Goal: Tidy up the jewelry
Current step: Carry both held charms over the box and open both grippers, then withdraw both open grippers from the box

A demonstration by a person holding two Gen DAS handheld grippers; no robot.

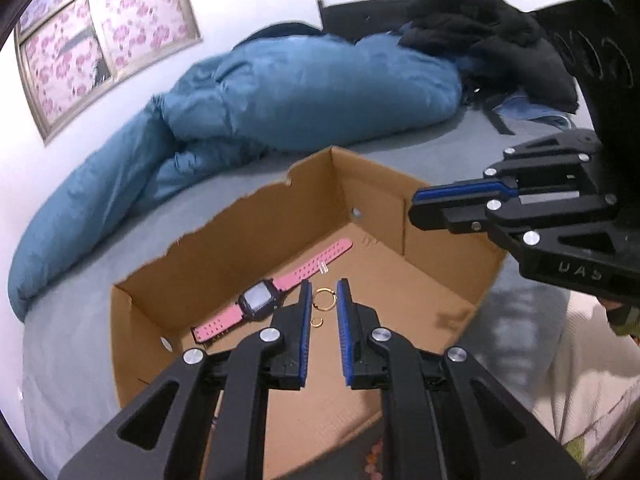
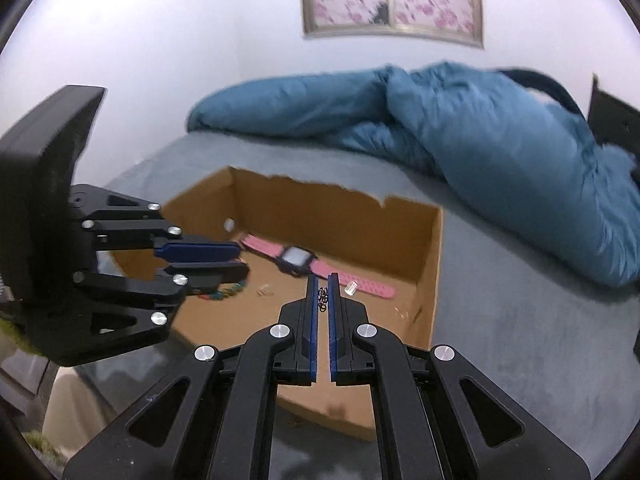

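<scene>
The left gripper (image 1: 323,294) hung nearly closed and empty above an open brown cardboard box (image 1: 248,220) holding a pink-strapped digital watch (image 1: 262,300) and a thin gold ring (image 1: 324,299). The right gripper (image 2: 323,294) pinched a small dark chain (image 2: 322,299).

- A home bedroom.
- Bed (image 2: 500,320) with a grey sheet, rumpled blue quilt (image 2: 460,128) heaped along the wall.
- Window (image 2: 392,0) covered in pink flowered film, set in a plain white wall.
- Dark clothes (image 1: 492,36) piled near the headboard.
</scene>
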